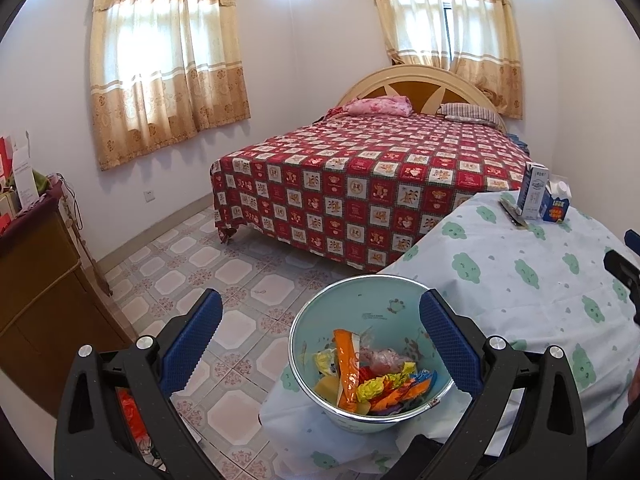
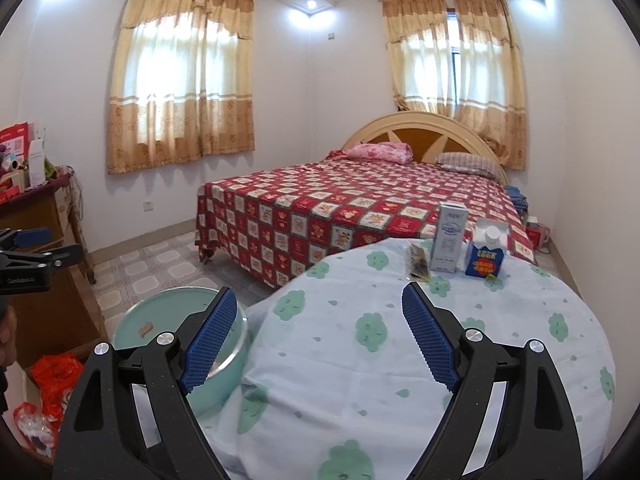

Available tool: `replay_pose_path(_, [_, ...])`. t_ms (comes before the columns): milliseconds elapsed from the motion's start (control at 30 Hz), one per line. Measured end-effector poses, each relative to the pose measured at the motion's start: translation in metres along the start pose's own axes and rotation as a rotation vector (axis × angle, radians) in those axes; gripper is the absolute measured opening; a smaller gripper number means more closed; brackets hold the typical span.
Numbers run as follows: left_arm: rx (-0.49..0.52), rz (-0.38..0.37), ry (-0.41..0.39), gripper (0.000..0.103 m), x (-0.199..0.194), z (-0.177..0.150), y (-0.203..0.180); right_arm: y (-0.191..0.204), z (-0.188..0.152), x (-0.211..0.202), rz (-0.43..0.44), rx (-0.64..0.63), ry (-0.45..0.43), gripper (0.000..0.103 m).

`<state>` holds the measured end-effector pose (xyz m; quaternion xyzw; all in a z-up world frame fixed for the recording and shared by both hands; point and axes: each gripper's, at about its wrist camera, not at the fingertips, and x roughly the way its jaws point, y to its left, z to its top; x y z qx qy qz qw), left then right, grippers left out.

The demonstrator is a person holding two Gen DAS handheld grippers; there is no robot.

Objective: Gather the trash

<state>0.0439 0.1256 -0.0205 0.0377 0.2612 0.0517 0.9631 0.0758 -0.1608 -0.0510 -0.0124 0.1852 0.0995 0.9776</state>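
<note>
A pale green trash bin (image 1: 384, 300) stands beside the round table and holds several crumpled colourful wrappers (image 1: 372, 384). My left gripper (image 1: 320, 328) is open and empty, held above the bin. The bin's rim also shows in the right wrist view (image 2: 168, 300). My right gripper (image 2: 316, 328) is open and empty over the table's cloud-print cloth (image 2: 380, 360). At the table's far edge lie a dark wrapper (image 2: 418, 260), a tall white carton (image 2: 450, 238) and a blue carton with a white cap (image 2: 488, 256). The cartons also show in the left wrist view (image 1: 542, 194).
A bed with a red patterned cover (image 2: 352, 208) stands behind the table. A wooden cabinet (image 1: 36, 288) with boxes on top is at the left. Red plastic bags (image 2: 52, 376) lie on the tiled floor (image 1: 208, 272) by the cabinet.
</note>
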Motion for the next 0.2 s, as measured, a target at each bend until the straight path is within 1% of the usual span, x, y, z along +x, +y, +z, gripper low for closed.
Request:
replay_pose_path(33, [-0.004,-0.001,0.008,0.097,0.001,-0.001,0.001,-0.007,0.0,0.004,-0.01,0.018,0.014,0.085])
replay_pose_path(100, [-0.017,-0.026,0.021,0.097,0.005,-0.002,0.003,-0.031,-0.001,0.016,-0.058,0.059,0.055,0.087])
replay_pose_path(133, [-0.021,-0.027,0.025,0.097,0.006,-0.002,0.003,-0.041,-0.002,0.022,-0.084,0.071,0.076,0.087])
replay_pose_path(167, [-0.025,-0.026,0.029,0.097,0.008,-0.003,0.003,-0.061,-0.003,0.032,-0.137,0.088,0.112,0.087])
replay_pose_path(200, [-0.024,-0.033,0.036,0.097,0.009,-0.005,0.002,-0.071,-0.004,0.038,-0.165,0.098,0.127,0.087])
